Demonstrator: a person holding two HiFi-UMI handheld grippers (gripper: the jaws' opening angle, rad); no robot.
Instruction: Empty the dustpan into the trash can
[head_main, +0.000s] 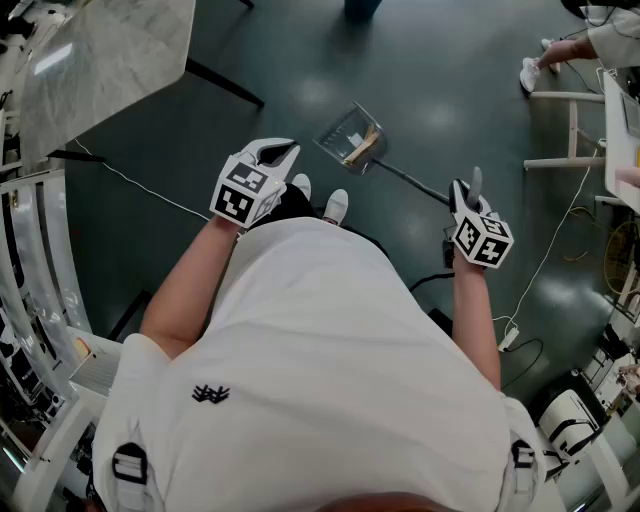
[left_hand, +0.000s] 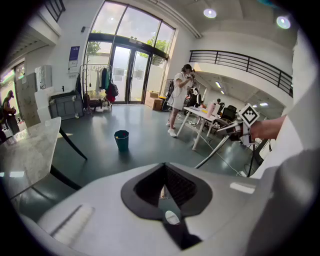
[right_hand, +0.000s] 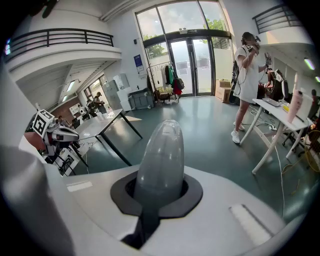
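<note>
A clear dustpan (head_main: 352, 140) with some brownish litter in it hangs low over the dark floor ahead of my feet. Its long thin handle (head_main: 412, 181) runs back to my right gripper (head_main: 468, 190), which is shut on the handle's grey rounded end (right_hand: 160, 155). My left gripper (head_main: 277, 153) is held up at the left with its jaws shut and nothing between them (left_hand: 164, 175). The dark teal trash can (left_hand: 121, 140) stands on the floor several steps ahead, at the top edge in the head view (head_main: 362, 8).
A marble-topped table (head_main: 110, 55) stands at the front left. White table legs (head_main: 572, 110) and a seated person's shoe (head_main: 528, 72) are at the right, with cables (head_main: 560, 245) on the floor. A person (left_hand: 180, 97) stands by the white table beyond the can.
</note>
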